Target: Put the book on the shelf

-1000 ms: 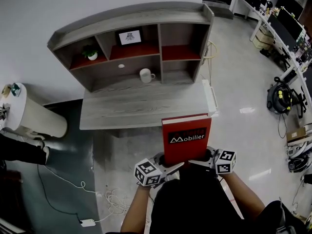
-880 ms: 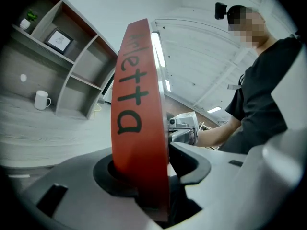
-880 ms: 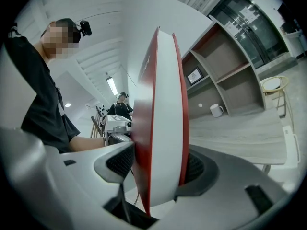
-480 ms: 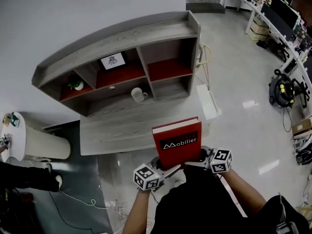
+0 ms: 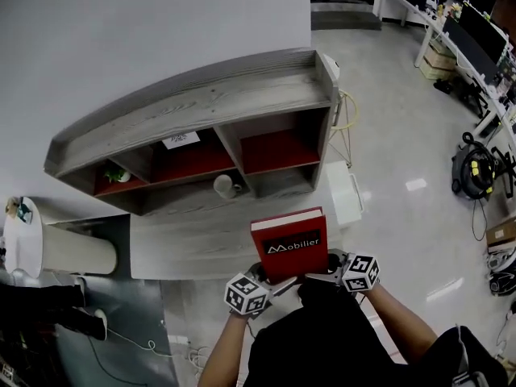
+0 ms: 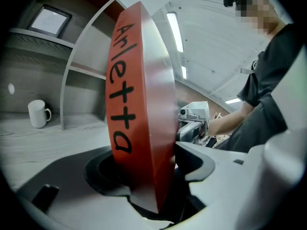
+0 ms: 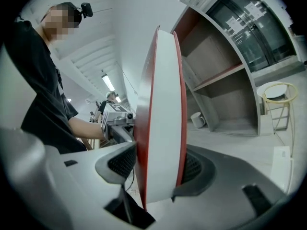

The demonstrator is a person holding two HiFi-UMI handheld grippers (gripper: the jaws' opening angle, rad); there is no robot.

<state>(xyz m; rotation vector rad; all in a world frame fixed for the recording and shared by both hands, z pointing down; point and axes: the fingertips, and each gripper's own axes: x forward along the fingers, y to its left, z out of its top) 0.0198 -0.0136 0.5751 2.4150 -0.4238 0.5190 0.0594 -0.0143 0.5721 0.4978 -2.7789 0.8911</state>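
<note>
White wall is backing a grey desk [image 5: 185, 244] that is carrying the shelf [image 5: 201, 107] along its rear edge, and the person is closing on it. Over the last second the shelf has been growing in the head view, and its top board is now hiding most of the upper bays. The book [image 5: 290, 244] has come from out over the floor to hang upright above the desk's front edge, near the right front corner. As far as the head view shows, it is not yet touching desk or shelf. The left gripper [image 5: 270, 280] is pinching the book low on its spine side and the right gripper [image 5: 324, 268] is pinching it low on the page side, and both gripper views show the book standing between the jaws. The left jaws have just been opening a little and the right jaws have just been closing a little. Both pairs of pads still appear to be lying against the covers, so this is reading as a grip shifting in transit, not a release. A mug [image 5: 226, 185] is standing on the desk under the shelf's middle, and the right bay [image 5: 278, 150], red-floored, is looking free. The carry is judged nearly over, with the lift and slide into a bay still remaining. The loosening left grip is the thing to be watching.
</note>
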